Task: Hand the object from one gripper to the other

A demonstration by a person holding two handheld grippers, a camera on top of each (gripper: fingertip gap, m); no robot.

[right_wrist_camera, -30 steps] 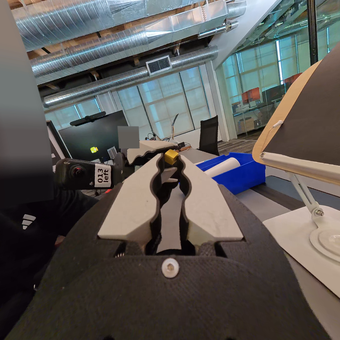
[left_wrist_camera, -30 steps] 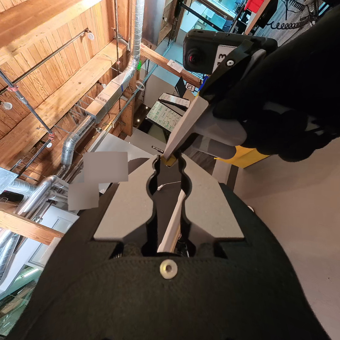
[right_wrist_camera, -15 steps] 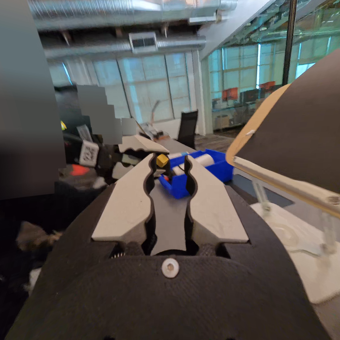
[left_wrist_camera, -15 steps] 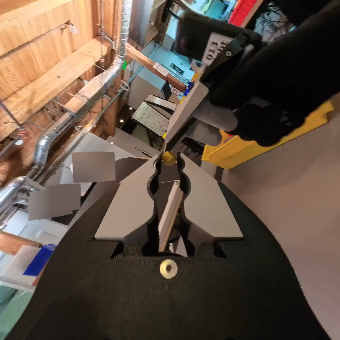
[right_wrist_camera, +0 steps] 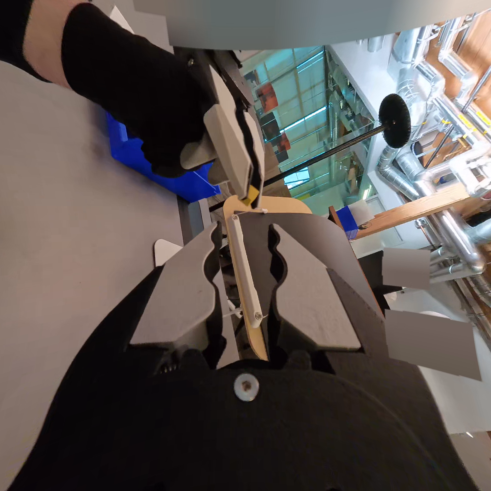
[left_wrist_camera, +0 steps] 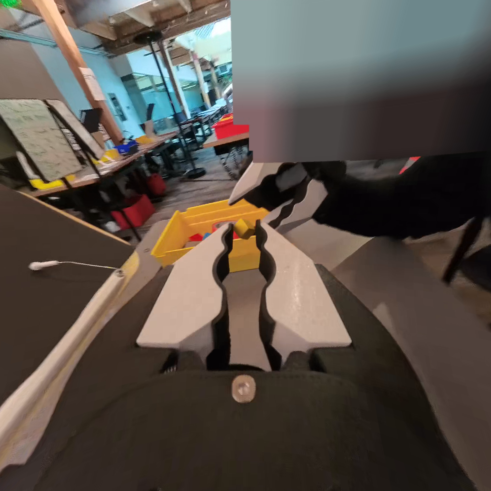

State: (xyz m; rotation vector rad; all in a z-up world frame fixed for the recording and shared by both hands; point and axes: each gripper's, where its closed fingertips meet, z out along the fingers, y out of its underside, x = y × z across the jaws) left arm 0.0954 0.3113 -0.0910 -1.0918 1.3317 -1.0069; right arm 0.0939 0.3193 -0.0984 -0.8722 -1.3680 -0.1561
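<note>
Between left claw (left_wrist_camera: 244,230) tips: yellow block (left_wrist_camera: 243,228) (pinched).

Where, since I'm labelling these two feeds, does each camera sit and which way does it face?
Left wrist view: on the left gripper, facing roughly level across the table toward a yellow bin; its own fingers pinch the yellow block.
Right wrist view: on the right gripper, rolled sideways, facing a dark board and ceiling ducts; its own fingers are open and empty.
Shared: the yellow block, and each view shows the other gripper.

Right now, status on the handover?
Left gripper shut on small yellow block. Right gripper open, empty, apart from the block. Nothing between them.
</note>
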